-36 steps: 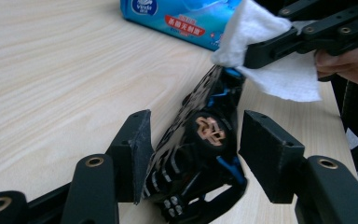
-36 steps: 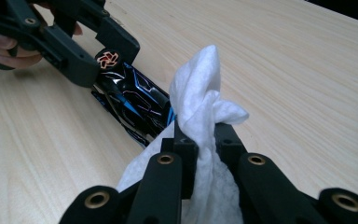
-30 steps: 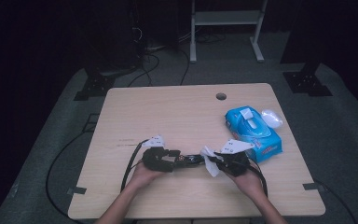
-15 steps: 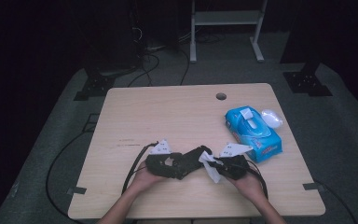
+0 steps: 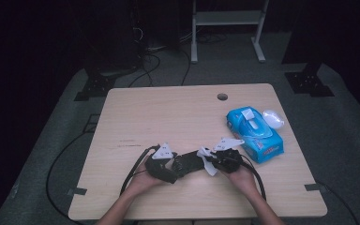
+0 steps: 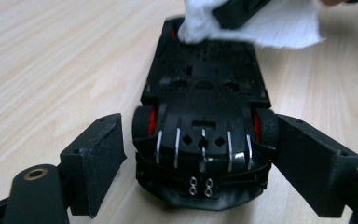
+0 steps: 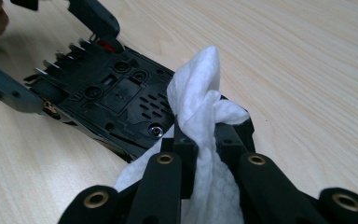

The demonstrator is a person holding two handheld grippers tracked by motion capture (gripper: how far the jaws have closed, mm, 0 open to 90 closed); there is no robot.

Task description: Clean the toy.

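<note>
A black toy car (image 5: 187, 163) lies upside down on the table, its underside (image 6: 200, 84) facing up. My left gripper (image 6: 200, 154) straddles one end of the car; its jaws have just been opening and stand open, the left pad (image 6: 100, 158) clear of the red-hubbed wheel. My right gripper (image 7: 209, 135) is shut on a white wipe (image 7: 196, 88) and holds it against the car's (image 7: 112, 98) other end. In the high view the left gripper (image 5: 174, 165) and the right gripper (image 5: 212, 160) face each other along the car, with the wipe (image 5: 209, 166) between.
A blue pack of wipes (image 5: 254, 132) lies at the table's right side, with a white lid (image 5: 273, 118) beside it. A cable hole (image 5: 222, 96) sits near the far edge. Cables trail from both grippers off the front edge (image 5: 197, 216).
The left gripper's jaws have spread apart from the car's sides. The right gripper with the wipe has shifted slightly along the car's end. The car now lies flat.
</note>
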